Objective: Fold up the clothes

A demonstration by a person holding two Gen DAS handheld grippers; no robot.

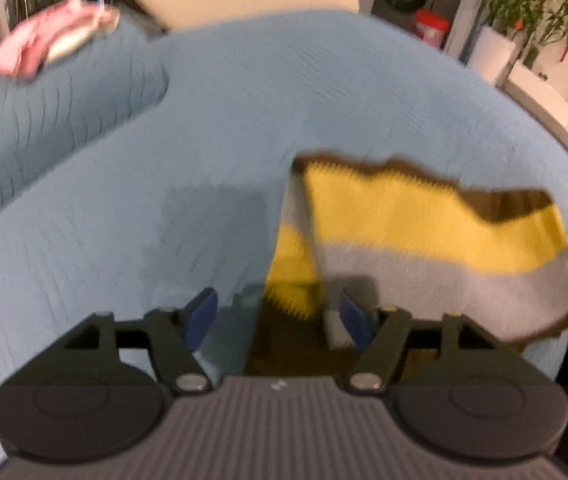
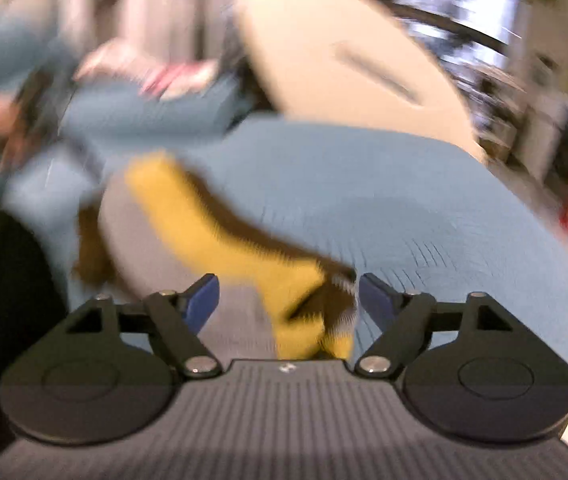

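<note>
Striped sweater lay on the blue cover.
Left gripper and right gripper both stood spread over its edges.

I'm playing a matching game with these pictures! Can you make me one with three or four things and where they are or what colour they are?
Things:
1. striped sweater
2. pink cloth
3. sofa cover
4. left gripper

Descriptions:
A. blue-grey, spread under everything
B. open, with blue finger pads
C. yellow, grey and brown bands
D. lying far back on the left, on the raised cushion

Pairs: 1-C, 2-D, 3-A, 4-B
</note>
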